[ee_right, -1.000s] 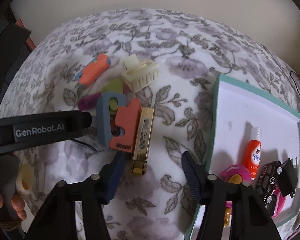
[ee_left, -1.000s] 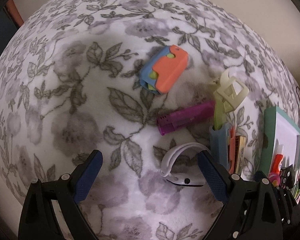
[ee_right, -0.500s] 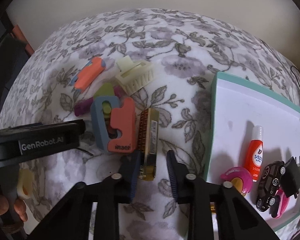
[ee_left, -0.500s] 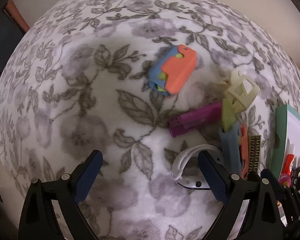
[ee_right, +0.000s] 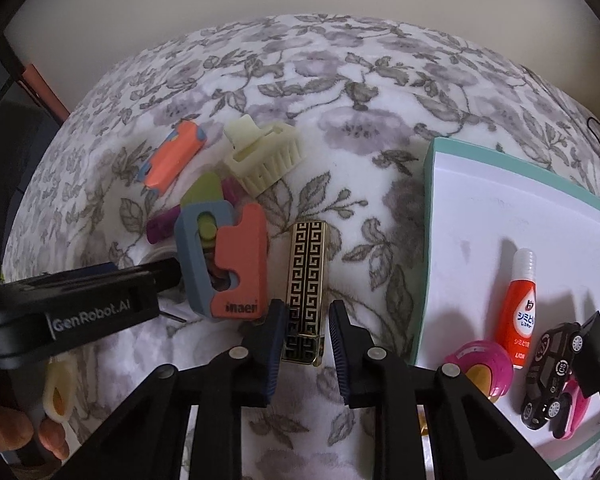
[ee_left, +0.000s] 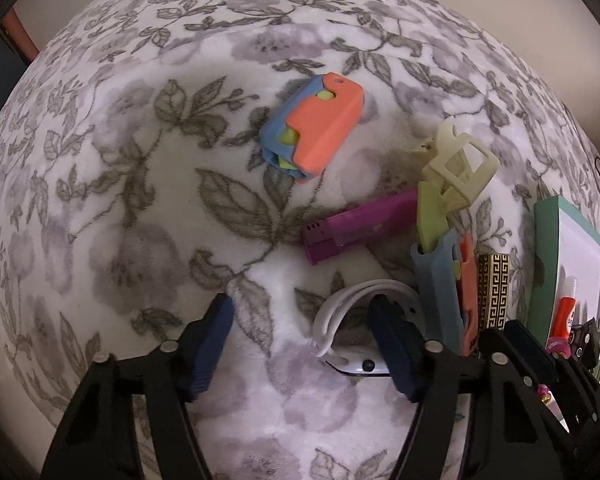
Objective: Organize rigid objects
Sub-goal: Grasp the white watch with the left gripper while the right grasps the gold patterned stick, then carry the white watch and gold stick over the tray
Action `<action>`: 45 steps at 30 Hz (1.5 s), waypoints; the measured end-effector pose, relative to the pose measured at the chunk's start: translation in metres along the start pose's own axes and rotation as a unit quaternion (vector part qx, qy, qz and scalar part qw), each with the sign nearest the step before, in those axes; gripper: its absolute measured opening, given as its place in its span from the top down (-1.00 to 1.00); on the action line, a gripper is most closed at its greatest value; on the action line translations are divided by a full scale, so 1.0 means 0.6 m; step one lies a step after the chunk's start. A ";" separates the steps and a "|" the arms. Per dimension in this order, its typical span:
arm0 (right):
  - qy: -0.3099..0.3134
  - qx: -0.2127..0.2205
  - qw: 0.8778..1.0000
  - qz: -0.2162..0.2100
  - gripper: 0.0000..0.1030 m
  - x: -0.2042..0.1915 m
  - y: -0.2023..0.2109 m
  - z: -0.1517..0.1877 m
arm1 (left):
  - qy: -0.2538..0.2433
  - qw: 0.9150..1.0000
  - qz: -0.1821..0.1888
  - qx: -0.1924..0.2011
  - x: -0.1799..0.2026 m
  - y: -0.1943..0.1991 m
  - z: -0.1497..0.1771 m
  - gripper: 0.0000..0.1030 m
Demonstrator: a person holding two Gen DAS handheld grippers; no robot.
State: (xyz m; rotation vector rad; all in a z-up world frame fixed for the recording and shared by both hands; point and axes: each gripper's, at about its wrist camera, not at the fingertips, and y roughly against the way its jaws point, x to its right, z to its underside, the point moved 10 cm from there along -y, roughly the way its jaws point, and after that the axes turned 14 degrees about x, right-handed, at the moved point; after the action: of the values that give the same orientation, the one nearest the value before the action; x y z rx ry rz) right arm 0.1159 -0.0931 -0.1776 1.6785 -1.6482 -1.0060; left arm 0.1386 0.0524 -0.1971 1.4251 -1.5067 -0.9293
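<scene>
One container only: a shallow tray [ee_right: 430, 216] with a teal rim and flat white inside, sitting at 3 o'clock in the right wrist view. Inside it, bunched toward the near corner, are a small orange-and-white glue tube [ee_right: 518, 306] with Japanese print, a glossy black toy car [ee_right: 550, 372], a rounded pink plastic thing with a yellow centre [ee_right: 486, 368], and a black ribbed clip [ee_right: 596, 354] partly on top of the car. Everything else is loose on a fuzzy, floral grey-and-white blanket [ee_right: 340, 128]. The right gripper [ee_right: 305, 334] has its blue ribbed fingers pinching the near end of a slim rectangular gold case [ee_right: 306, 272] with a black Greek-key pattern, shiny and hard-edged, lying just left of the tray at 6 o'clock. Right beside it at 9 o'clock is a chunky matte blue-and-orange block [ee_right: 224, 264] with a lime piece poking out, and behind that a purple stick [ee_right: 162, 228], a cream hair claw [ee_right: 266, 158] with comb teeth, and a smaller orange-and-blue block [ee_right: 174, 158]. The left gripper [ee_left: 306, 344] points straight down and its fingers are closing in, with nothing pressed between them yet; the right finger sits inside a smooth white plastic loop [ee_left: 340, 308] at 5 o'clock in its view.
</scene>
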 end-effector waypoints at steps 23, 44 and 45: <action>0.012 -0.008 1.000 0.003 0.45 -0.013 -0.027 0.009 | -0.019 0.999 -0.026 0.019 -0.008 -0.004 -0.022 0.04; 0.051 0.002 0.999 0.019 0.66 -0.030 -0.018 0.002 | -0.018 0.999 -0.004 0.027 0.011 -0.007 -0.029 0.63; 0.050 0.003 0.999 0.018 0.66 -0.028 -0.015 0.000 | -0.015 0.999 -0.003 0.028 0.012 -0.005 -0.031 0.64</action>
State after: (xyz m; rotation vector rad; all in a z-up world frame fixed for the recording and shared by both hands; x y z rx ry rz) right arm 0.1220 -0.0759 -0.1830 1.6684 -1.6126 -0.8865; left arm 0.1571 0.0458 -0.1924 1.4622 -1.5625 -0.9210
